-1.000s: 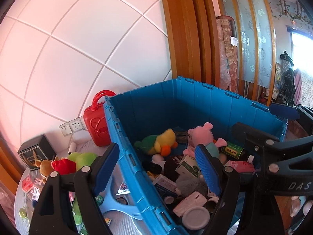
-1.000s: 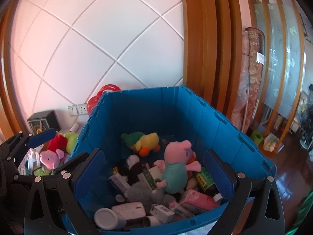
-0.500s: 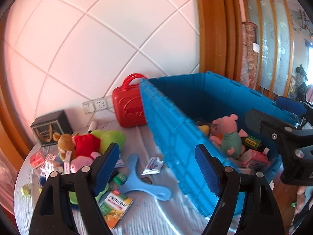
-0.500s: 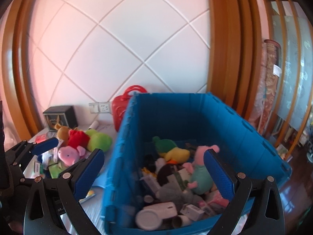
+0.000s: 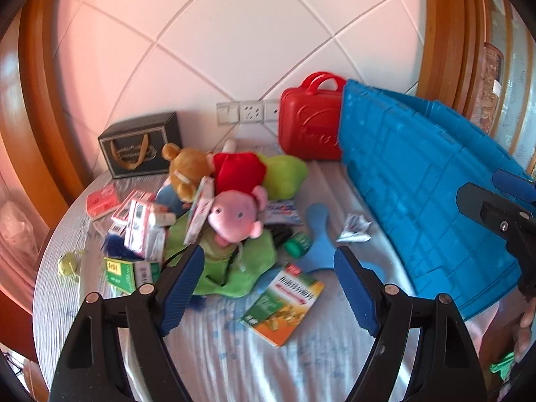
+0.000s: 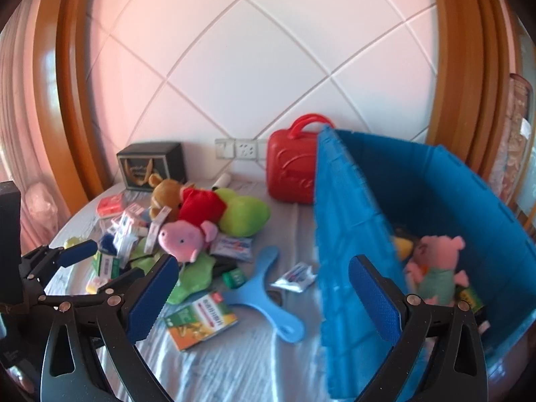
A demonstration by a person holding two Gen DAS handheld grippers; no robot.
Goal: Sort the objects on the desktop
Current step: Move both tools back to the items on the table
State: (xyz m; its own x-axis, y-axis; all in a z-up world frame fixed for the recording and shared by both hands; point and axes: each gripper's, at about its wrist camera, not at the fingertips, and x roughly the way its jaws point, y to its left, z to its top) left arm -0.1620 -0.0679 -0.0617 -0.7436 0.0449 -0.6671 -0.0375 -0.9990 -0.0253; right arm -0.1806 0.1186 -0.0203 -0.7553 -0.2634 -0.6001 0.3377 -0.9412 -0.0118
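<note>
A blue crate (image 5: 418, 194) stands on the right of the table; in the right wrist view (image 6: 435, 207) a pink pig plush (image 6: 439, 268) lies inside it. A pile of toys and boxes lies at left: a pink pig plush (image 5: 234, 214), a bear in a red shirt (image 5: 214, 167), a green plush (image 5: 284, 174), several small boxes (image 5: 144, 227). A green-orange box (image 5: 284, 301) and a blue boomerang-shaped toy (image 5: 318, 244) lie nearer. My left gripper (image 5: 268, 288) is open and empty above the green-orange box. My right gripper (image 6: 264, 298) is open and empty.
A red case (image 5: 311, 124) and a black gift box (image 5: 140, 144) stand against the tiled wall with wall sockets (image 5: 248, 112). A crumpled wrapper (image 5: 355, 227) lies beside the crate. The round table's edge (image 5: 43, 268) curves at left.
Both grippers have swung left, away from the crate's inside toward the pile on the table. Both stay open and empty.
</note>
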